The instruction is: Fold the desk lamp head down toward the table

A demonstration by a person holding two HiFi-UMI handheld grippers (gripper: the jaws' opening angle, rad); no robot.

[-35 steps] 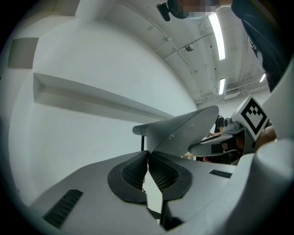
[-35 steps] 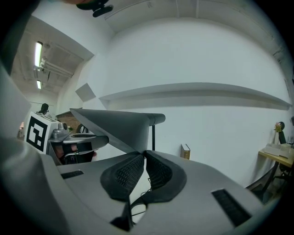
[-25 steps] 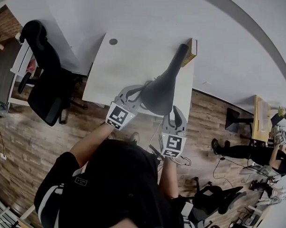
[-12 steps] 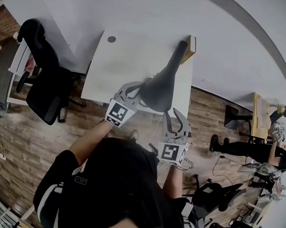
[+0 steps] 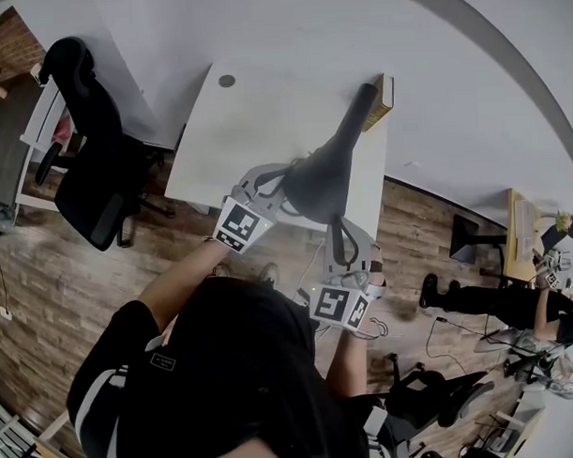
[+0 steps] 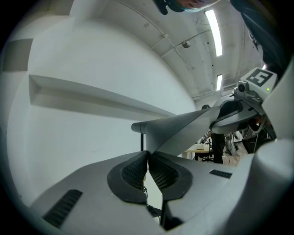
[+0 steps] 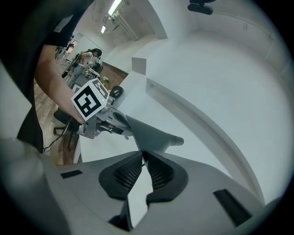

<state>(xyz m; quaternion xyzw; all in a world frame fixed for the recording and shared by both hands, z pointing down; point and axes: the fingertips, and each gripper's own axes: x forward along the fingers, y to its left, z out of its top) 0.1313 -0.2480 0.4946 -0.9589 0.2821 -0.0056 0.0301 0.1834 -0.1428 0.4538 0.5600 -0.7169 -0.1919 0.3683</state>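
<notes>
Lamp head (image 6: 183, 131) rim pinched in left gripper (image 6: 148, 155) (jaws together).

open tabletop (image 5: 255, 121) left of lamp head (image 5: 318, 185), office chair (image 5: 92, 155) beyond

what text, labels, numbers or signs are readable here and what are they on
none readable: no words, brands or numbers in any view
black and white marker cube on the left claw: square code pattern, no letters
black and white marker cube on the right claw: the same
grey desk lamp head and white table: no print visible
</notes>
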